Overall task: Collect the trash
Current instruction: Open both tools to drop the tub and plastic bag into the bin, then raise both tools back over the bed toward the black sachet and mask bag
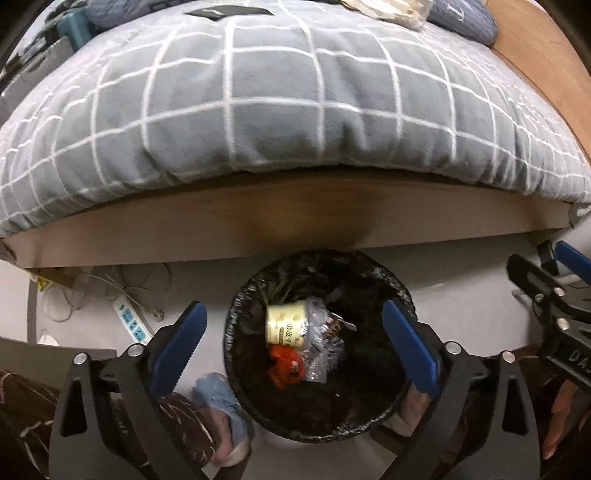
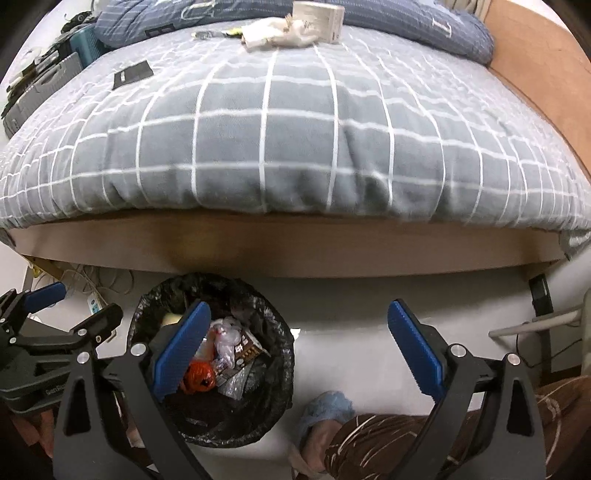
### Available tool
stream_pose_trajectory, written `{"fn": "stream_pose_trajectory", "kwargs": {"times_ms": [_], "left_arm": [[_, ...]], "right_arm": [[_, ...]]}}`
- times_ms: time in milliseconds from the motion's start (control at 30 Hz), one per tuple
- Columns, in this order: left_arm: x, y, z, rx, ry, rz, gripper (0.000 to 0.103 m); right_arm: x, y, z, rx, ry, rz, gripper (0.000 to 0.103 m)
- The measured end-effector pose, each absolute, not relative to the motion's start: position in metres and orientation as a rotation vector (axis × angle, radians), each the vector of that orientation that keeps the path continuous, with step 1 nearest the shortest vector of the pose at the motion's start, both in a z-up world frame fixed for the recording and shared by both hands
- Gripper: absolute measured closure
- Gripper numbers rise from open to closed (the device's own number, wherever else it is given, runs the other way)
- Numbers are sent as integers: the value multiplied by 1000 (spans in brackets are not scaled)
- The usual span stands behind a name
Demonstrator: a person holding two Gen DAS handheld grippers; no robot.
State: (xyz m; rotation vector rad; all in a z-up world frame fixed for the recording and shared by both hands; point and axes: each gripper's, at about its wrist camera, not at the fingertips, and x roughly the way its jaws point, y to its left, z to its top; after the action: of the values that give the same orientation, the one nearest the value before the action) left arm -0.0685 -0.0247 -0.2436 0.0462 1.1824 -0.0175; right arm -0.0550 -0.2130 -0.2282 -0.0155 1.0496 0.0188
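We aim next at the bed (image 2: 295,140), where a white box (image 2: 319,14) and crumpled wrappers (image 2: 273,35) lie far back, lifting clear of the lined trash bin (image 1: 240,306) holding a noodle cup (image 1: 286,323), our left gripper (image 1: 293,339) and right gripper (image 2: 299,345) fingers spread empty, power strip (image 1: 131,321) nearby.

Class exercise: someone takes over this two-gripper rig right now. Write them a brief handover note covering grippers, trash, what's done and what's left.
Left gripper: open, empty, above the trash bin.
Right gripper: open, empty, over the floor beside the bin.
Done: a cream cup, an orange wrapper and clear plastic wrappers lie in the bin.
Left: white crumpled paper and a small box sit at the far side of the checked bedcover; probably next.
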Motion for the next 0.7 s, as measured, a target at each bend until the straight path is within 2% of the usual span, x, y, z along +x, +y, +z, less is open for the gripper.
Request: {"fn": "stream_pose_trajectory", "kwargs": {"times_ms": [700], "left_arm": [[-18, 7, -145, -8, 949, 56, 6]], "right_arm": [[-11, -197, -150, -36, 824, 58, 10]]}}
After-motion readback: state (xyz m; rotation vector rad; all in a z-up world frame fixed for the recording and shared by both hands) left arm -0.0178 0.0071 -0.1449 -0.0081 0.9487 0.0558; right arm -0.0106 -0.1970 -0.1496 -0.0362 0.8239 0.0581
